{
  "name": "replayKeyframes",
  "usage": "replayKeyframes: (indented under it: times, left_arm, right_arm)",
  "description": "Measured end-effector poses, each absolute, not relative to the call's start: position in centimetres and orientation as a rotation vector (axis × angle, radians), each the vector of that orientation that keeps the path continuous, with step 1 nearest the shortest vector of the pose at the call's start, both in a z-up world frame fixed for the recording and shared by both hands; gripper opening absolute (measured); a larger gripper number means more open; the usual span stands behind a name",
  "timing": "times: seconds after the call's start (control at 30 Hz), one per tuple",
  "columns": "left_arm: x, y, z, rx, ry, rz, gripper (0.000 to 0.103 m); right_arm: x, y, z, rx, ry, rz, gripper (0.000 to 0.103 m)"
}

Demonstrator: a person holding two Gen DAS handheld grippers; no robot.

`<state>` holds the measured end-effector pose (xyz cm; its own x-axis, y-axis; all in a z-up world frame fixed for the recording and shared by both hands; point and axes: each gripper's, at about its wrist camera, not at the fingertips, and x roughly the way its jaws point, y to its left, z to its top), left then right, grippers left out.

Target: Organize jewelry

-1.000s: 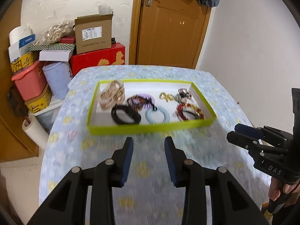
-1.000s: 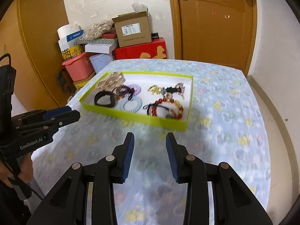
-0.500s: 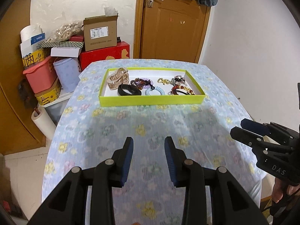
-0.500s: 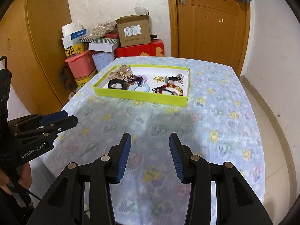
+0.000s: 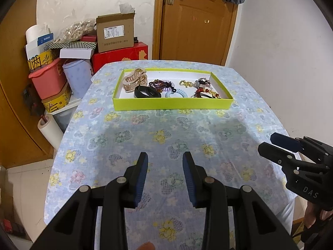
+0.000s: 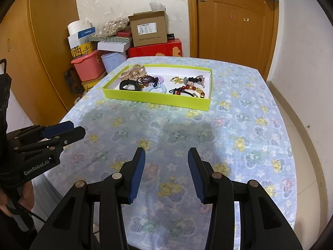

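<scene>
A lime-green tray (image 5: 172, 103) (image 6: 158, 99) sits at the far end of the flowered tablecloth. It holds a beige hair claw (image 5: 134, 79), a black band (image 5: 146, 92), a light blue coil tie (image 5: 180, 93), purple beads (image 5: 161, 83), a gold chain (image 5: 185, 83) and a red bead bracelet (image 5: 205, 93). My left gripper (image 5: 165, 174) is open and empty over the near end of the table. My right gripper (image 6: 166, 171) is open and empty, also at the near end. Each gripper shows in the other's view (image 5: 278, 148) (image 6: 62, 132).
Boxes and tubs (image 5: 68, 62) are stacked on the floor beyond the table's far left corner. A wooden door (image 5: 197, 27) stands behind the table. A white wall (image 5: 281, 48) runs along the right side. A paper roll (image 5: 49, 130) leans by the table's left edge.
Both grippers have pulled back from the tray toward the near end of the table and risen. The tray now looks smaller and farther away. Both stay open.
</scene>
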<state>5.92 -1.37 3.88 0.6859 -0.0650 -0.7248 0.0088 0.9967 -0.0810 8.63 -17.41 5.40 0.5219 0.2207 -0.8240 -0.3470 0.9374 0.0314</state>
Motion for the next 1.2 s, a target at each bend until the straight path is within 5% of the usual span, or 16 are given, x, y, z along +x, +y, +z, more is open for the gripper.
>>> replayKeyframes:
  times: [1.2]
  left_arm:
    - [6.21, -1.33, 3.58, -0.067, 0.825, -0.012, 0.036]
  right_arm:
    - [8.85, -17.22, 4.94, -0.148, 0.973, 0.35, 0.044]
